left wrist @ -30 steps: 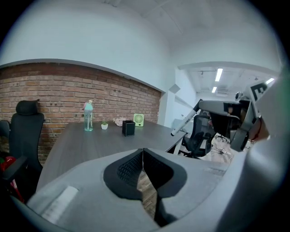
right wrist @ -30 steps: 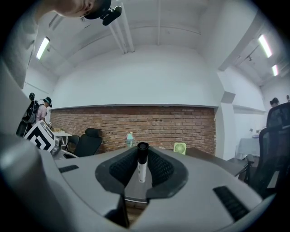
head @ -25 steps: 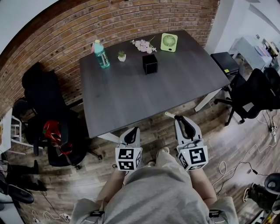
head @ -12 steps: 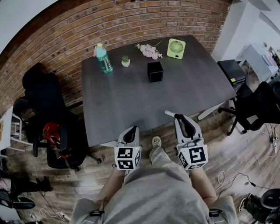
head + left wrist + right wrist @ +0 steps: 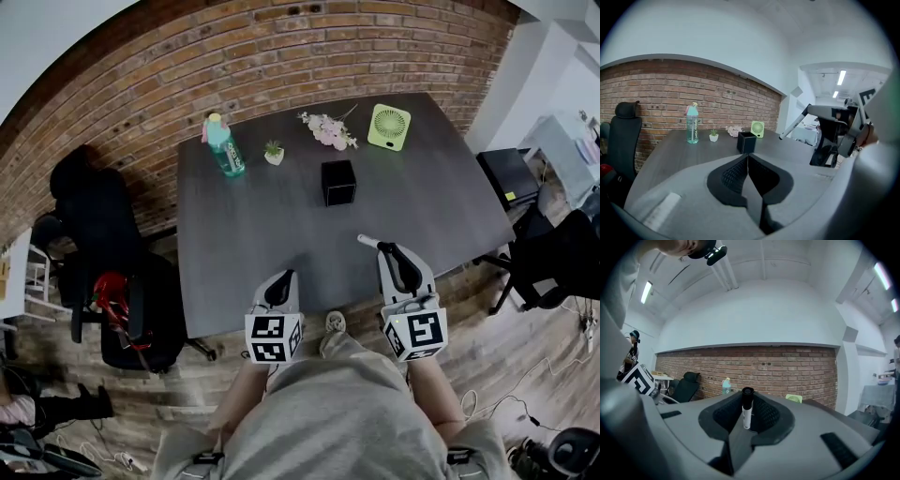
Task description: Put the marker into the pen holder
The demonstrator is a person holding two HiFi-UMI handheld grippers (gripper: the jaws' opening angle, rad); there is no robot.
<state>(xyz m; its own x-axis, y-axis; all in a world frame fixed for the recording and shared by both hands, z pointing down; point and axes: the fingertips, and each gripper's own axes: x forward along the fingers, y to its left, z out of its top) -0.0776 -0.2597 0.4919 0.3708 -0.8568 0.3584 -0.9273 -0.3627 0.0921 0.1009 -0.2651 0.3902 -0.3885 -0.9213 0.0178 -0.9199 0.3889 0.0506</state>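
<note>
Right gripper (image 5: 387, 249) is clamped on the marker (image 5: 747, 408). The marker lies crosswise to the jaws, pale end poking out left at the near edge of the table (image 5: 253, 253). Left gripper (image 5: 280, 281) is closed on nothing, just short of that edge. Pen holder (image 5: 338, 182) stands mid-table, ahead and slightly left of the right gripper — the nearer one. Bare tabletop lies between; the marker likely needs tipping upright. Bottle (image 5: 224, 145) and fan (image 5: 388, 127) sit farther back — well clear.
</note>
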